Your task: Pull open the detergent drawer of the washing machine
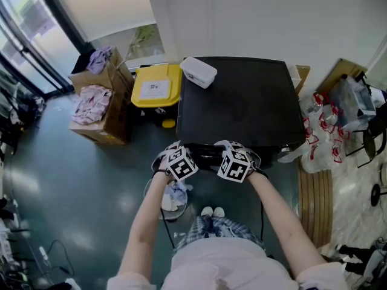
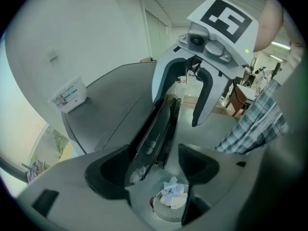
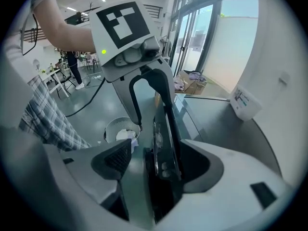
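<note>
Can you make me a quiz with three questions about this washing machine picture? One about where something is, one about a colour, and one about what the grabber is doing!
1. Where is the white box?
A) on top of the washing machine
B) inside the machine
C) hanging on the wall

2. What colour is the lid of the bin beside the machine?
A) red
B) yellow
C) blue

3. How do the right gripper jaws stand?
A) squeezed shut on nothing
B) holding a sock
C) apart, with the machine's glossy front panel between them

Answers:
1 A, the box sits at a back corner of the black top.
2 B, the lid is bright yellow.
3 C, one pad stands on each side of the panel, with a gap showing.
</note>
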Demonstrator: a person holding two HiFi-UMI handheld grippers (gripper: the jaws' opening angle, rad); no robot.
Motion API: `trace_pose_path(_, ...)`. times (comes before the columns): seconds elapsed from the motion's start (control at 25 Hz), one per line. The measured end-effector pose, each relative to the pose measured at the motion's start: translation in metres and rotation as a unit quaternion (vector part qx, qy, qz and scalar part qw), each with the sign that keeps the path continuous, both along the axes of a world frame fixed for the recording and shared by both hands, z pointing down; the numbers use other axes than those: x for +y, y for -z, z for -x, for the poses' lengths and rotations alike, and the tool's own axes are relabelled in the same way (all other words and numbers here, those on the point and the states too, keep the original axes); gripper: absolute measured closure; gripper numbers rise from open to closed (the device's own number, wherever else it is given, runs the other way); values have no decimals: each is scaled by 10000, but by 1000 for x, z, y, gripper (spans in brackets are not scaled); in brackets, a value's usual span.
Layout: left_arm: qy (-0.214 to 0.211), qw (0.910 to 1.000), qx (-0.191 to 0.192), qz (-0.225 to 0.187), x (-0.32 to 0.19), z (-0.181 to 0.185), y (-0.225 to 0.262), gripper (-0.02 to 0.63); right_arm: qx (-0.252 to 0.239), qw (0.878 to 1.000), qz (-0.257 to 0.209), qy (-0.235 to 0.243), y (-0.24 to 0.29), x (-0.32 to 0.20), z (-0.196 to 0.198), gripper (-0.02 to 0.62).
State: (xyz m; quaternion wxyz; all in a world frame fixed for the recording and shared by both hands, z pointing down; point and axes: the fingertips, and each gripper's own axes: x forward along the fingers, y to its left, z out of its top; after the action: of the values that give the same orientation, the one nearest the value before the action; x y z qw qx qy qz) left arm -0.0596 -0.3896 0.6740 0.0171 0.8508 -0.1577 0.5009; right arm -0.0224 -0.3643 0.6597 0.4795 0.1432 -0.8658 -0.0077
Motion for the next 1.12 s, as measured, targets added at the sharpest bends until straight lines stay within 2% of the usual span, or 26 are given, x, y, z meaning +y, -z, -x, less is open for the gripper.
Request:
trace_pose_path(0.2,-100,9998,-152,-11,0,1,0,288,214,9997,34,55,-11,1,-2,280)
trace_pose_path(0.44,-410,9970,-631,-169,2,5,-8,304,364,9992,-169,63,-15,-6,-3,326)
trace_pose_path(0.92,-424,9889,-1032,-985,-13,10,-8,477,926,9918,-882,-67,-15,-21,-6,492)
trace_pose_path(1.04,-494,9841,-1203,-1212,-17,12,-7,512,1096,9891,-985,-69,-12,-24,-4,530)
trace_pose_path(1.12,-605,9798,-1351,-1346,-17,12,-8,523,1176,9878,-1016,-42,-13,-23,-3,532)
